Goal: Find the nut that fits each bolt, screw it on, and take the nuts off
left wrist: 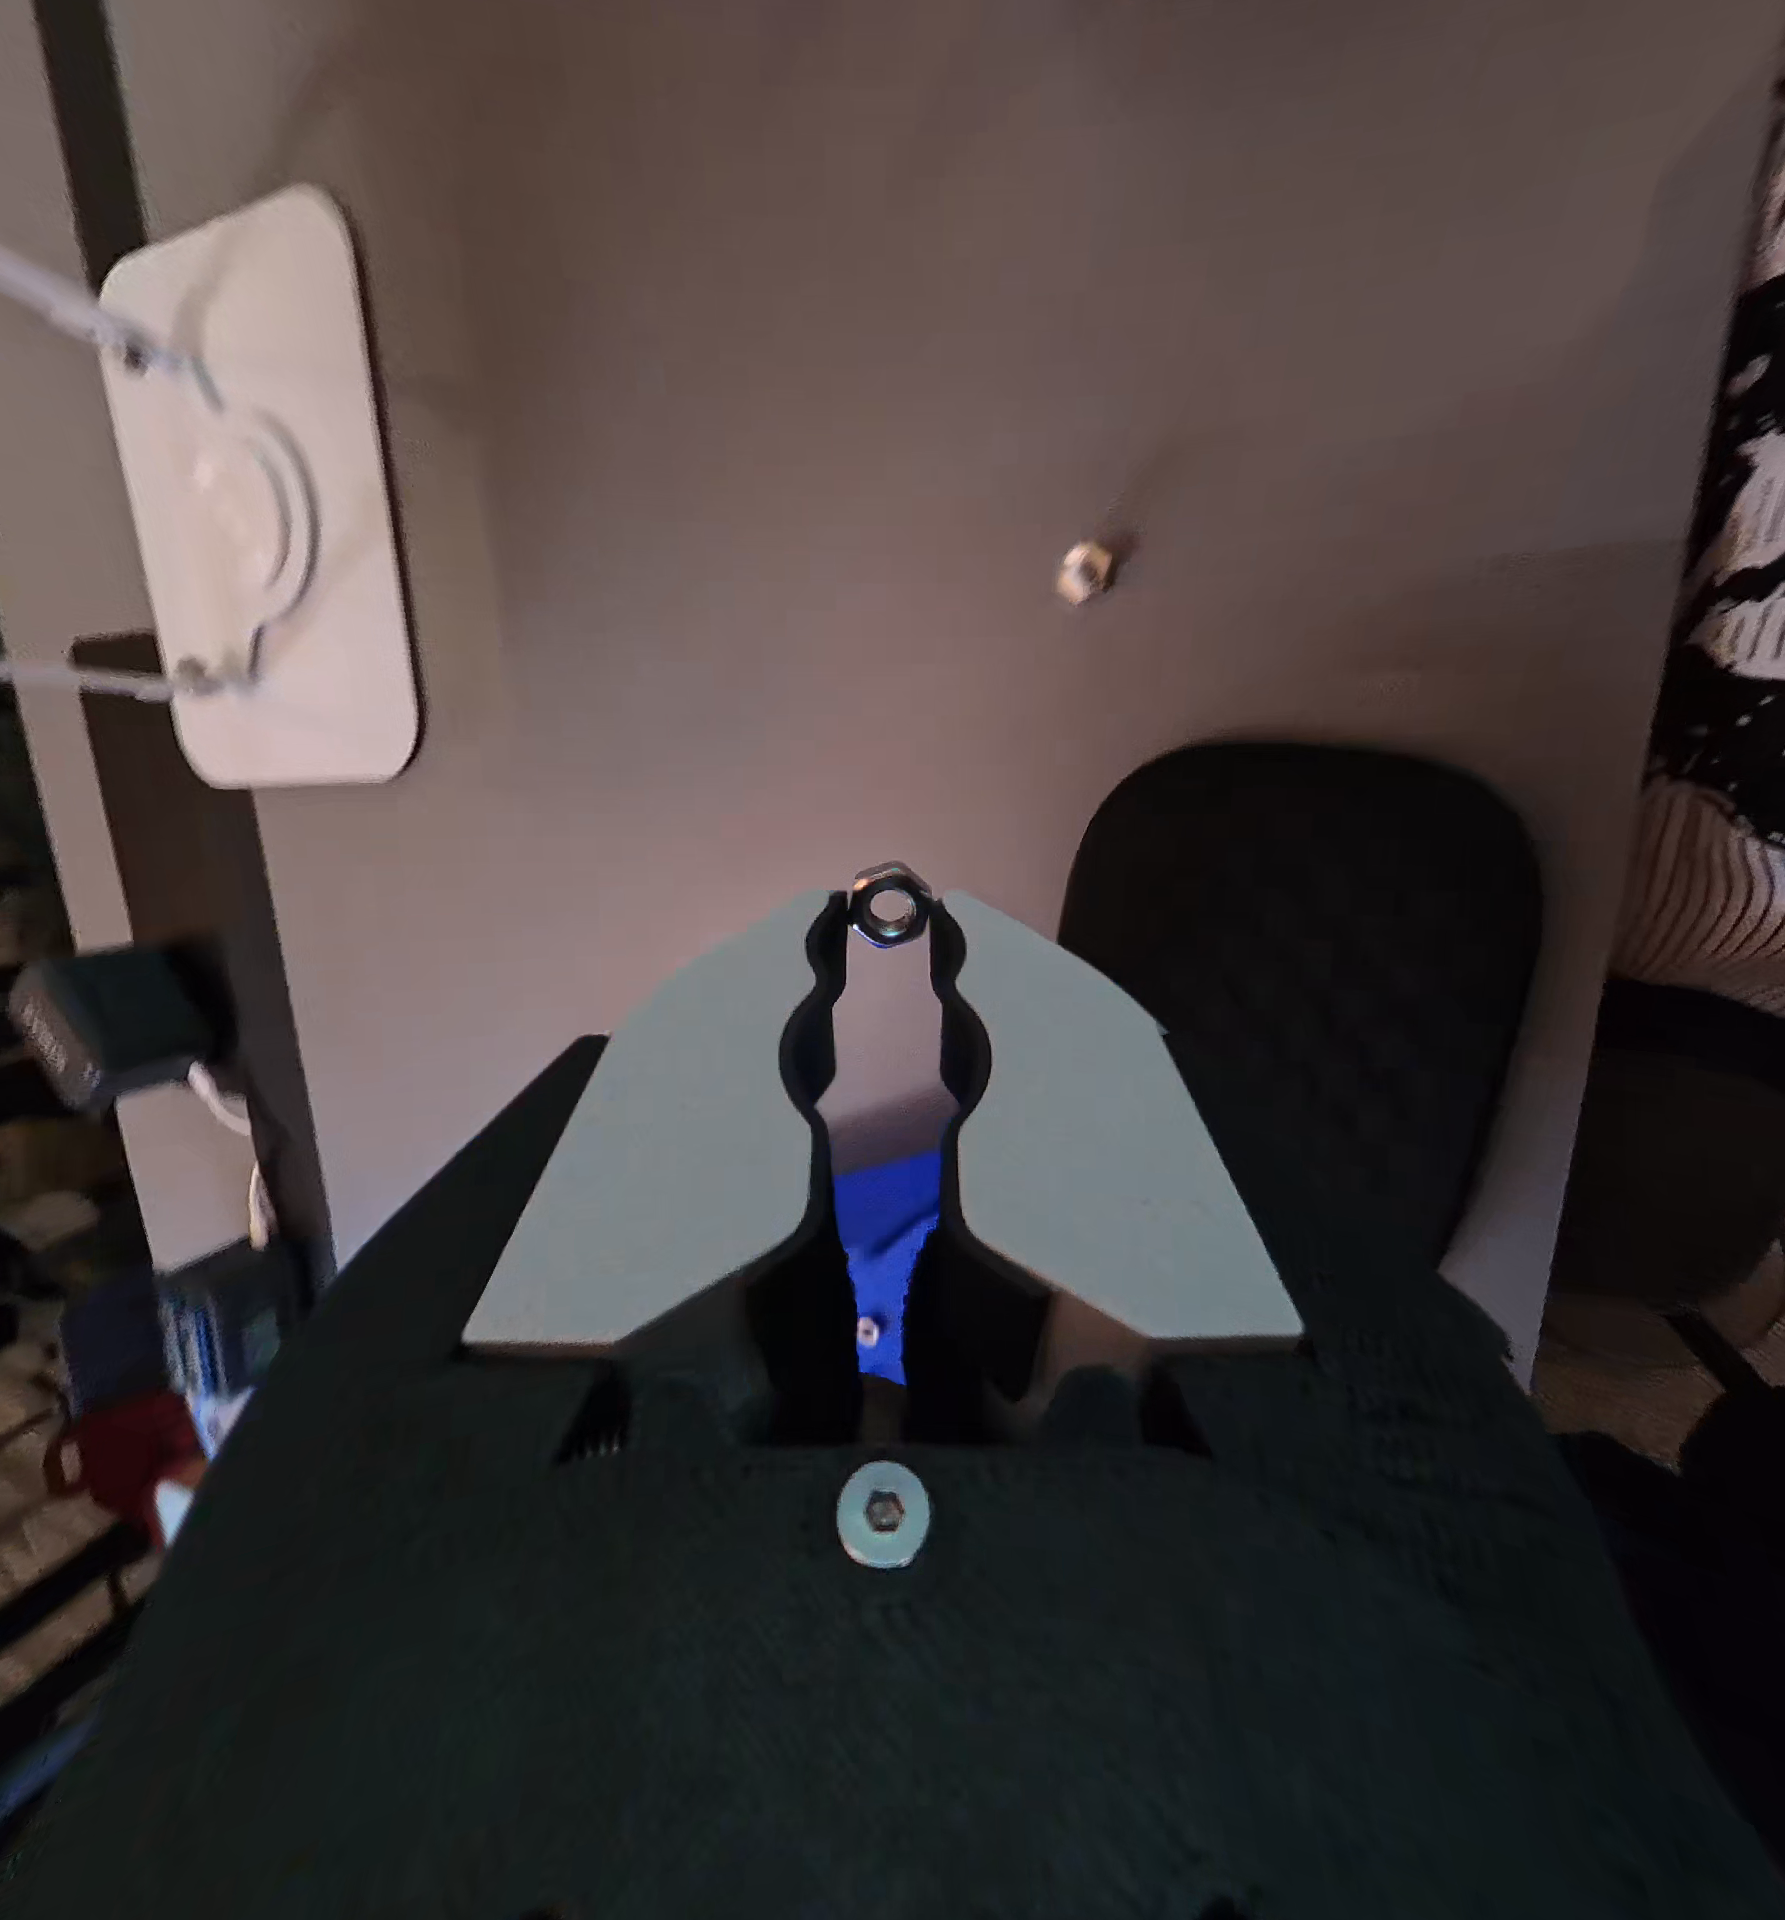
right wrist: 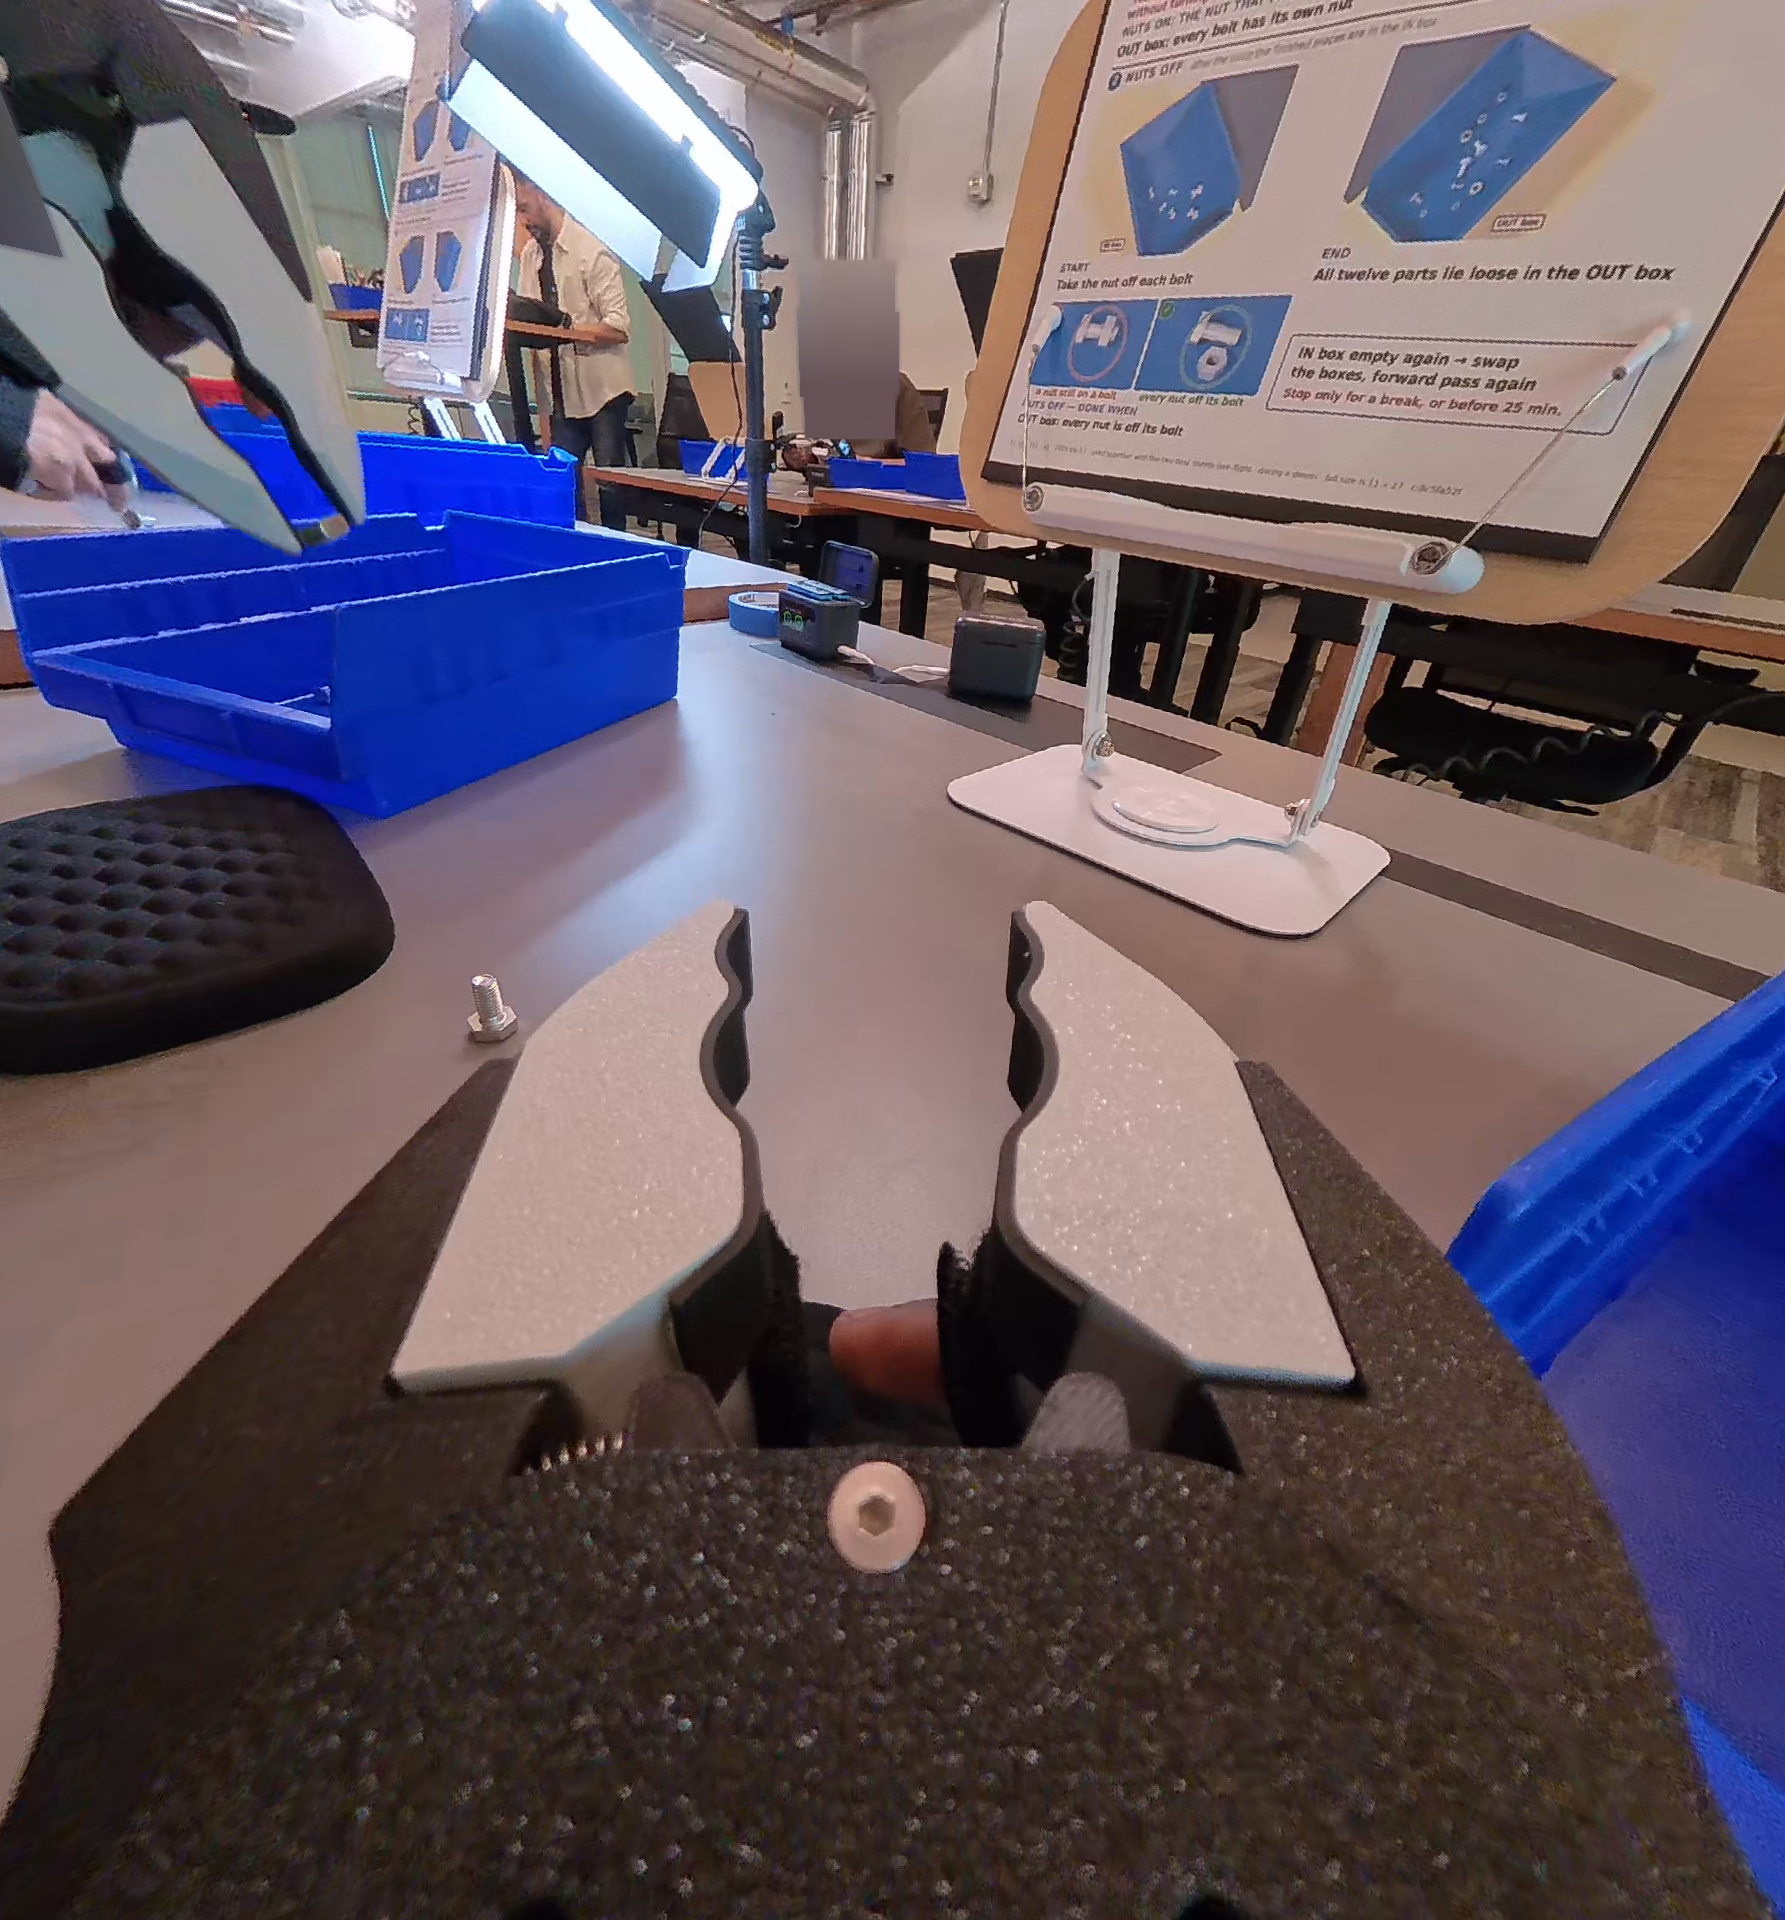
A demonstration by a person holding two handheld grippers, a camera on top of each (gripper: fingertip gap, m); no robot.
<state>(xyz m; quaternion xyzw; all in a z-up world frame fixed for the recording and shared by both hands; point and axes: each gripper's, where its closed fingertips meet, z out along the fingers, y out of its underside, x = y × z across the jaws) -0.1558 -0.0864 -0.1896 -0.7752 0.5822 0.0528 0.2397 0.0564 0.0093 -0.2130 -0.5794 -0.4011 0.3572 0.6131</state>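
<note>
Steel glinted at the tips of the left gripper (left wrist: pixel 889 921), which pinched a small hex nut (left wrist: pixel 889 918) between its fingertips, the nut's hole facing the left wrist camera. That gripper pointed steeply down at the grey desk (left wrist: pixel 763 416), held above it. Below it on the desk stood a bolt (left wrist: pixel 1085 569), blurred in that view, between the black cushioned pad (left wrist: pixel 1303 935) and the white base of the document stand (left wrist: pixel 264 488).

From the right wrist view the left gripper (right wrist: pixel 332 530) appeared at upper left, above the near blue bin (right wrist: pixel 348 665). The bolt (right wrist: pixel 491 1008) stood head down with its thread up, just beside the pad (right wrist: pixel 140 925) and near the right gripper's left finger.

The right gripper (right wrist: pixel 877 935) was spread wide with nothing between its fingers, low over bare desk. A second blue bin (right wrist: pixel 1646 1195) sat at its right, and the stand held an instruction sheet (right wrist: pixel 1387 260) beyond.
</note>
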